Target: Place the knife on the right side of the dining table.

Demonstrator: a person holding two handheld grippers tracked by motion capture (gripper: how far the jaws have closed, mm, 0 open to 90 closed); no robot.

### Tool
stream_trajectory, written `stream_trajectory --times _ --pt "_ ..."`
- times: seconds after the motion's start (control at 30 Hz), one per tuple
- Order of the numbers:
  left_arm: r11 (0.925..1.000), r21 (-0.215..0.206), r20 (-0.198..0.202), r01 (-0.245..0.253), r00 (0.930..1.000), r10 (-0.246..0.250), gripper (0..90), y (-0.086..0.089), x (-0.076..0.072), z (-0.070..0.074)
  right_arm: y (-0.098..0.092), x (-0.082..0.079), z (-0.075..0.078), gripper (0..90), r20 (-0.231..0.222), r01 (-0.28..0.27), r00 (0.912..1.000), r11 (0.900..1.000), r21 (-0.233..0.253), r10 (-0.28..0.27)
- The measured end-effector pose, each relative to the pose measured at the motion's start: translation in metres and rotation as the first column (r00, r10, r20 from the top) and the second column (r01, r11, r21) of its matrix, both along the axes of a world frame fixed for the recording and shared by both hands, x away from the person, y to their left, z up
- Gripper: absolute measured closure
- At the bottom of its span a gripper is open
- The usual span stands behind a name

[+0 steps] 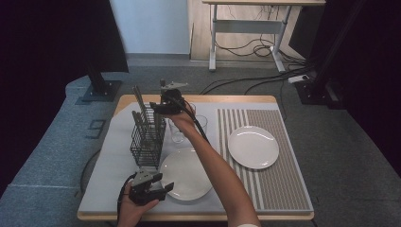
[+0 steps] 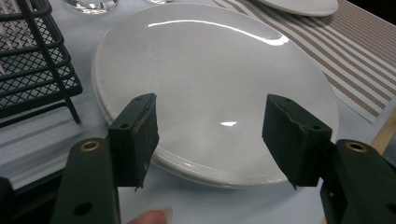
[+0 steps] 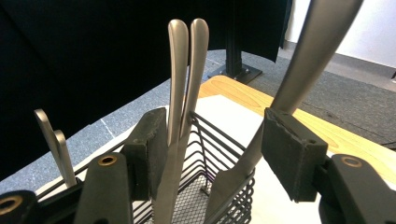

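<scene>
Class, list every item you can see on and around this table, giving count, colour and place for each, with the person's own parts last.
Round white ceramic plates: two; one on the grey mat near the left gripper, one on the striped placemat.
Black wire mesh cutlery basket: one, left of the plates.
Silver metal cutlery handles: several, upright in the basket.
Clear drinking glasses: at least two, behind the near plate.
Beige striped woven placemat: one, right half.
Wooden table: one.
Left gripper: black, open, at the near plate's edge.
Right gripper: black, open around the handles.
</scene>
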State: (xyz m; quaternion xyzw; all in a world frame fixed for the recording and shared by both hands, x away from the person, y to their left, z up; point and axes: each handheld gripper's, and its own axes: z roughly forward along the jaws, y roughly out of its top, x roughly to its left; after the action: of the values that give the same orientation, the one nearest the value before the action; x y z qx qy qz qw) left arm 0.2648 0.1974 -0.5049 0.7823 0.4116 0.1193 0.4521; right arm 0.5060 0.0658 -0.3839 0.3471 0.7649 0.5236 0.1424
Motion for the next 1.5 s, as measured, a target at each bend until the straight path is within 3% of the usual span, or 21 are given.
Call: stream_trajectory --times 0.67,1.1,1.5 --pt "1.0000 0.000 0.001 0.000 1.0000 0.000 36.0 0.000 0.000 0.000 -0.009 0.004 0.004 44.8 0.008 0.026 0.9996 1.000 0.007 -0.026" --pt "1.0000 -0.004 0.001 -0.004 1.0000 0.004 36.0 0.002 0.001 0.000 -0.014 0.022 -0.003 46.0 -0.010 0.080 0.9967 0.997 0.004 -0.080" --pt "0.9999 -0.009 0.002 -0.008 1.0000 0.008 36.0 0.005 0.001 0.000 -0.004 0.033 -0.009 64.8 -0.011 0.080 0.9967 0.997 0.016 -0.080"
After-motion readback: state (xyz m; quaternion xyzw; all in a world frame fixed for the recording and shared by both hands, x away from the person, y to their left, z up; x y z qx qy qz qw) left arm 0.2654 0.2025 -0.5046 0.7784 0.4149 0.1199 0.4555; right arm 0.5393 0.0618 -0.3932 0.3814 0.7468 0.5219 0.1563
